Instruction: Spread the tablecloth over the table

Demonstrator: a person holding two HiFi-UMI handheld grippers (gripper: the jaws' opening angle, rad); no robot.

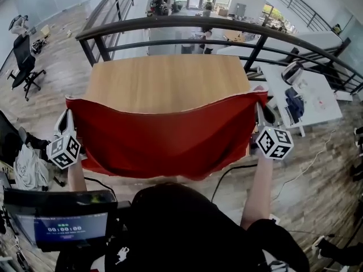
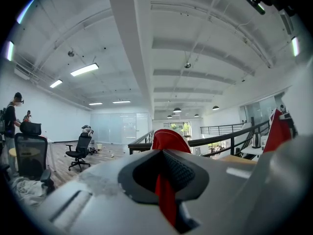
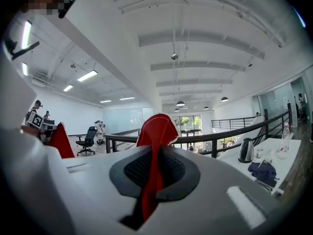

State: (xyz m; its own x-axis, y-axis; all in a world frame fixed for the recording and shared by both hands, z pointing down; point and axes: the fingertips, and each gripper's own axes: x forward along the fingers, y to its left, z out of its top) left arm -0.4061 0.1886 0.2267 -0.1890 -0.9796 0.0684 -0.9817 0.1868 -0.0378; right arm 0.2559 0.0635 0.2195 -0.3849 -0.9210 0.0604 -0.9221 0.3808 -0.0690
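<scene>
Pinching corners of red fabric tablecloth (image 1: 164, 137) in left hand-held gripper (image 1: 69, 107) and right hand-held gripper (image 1: 261, 100), stretched crosswise along light wooden bench's (image 1: 170, 78) near edge.

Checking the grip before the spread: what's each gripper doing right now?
Left gripper: shut on the red tablecloth.
Right gripper: shut on the same tablecloth.

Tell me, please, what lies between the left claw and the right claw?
The red tablecloth spans that stretch in the head view, a corner pinched in the left claw and another in the right claw.
</scene>
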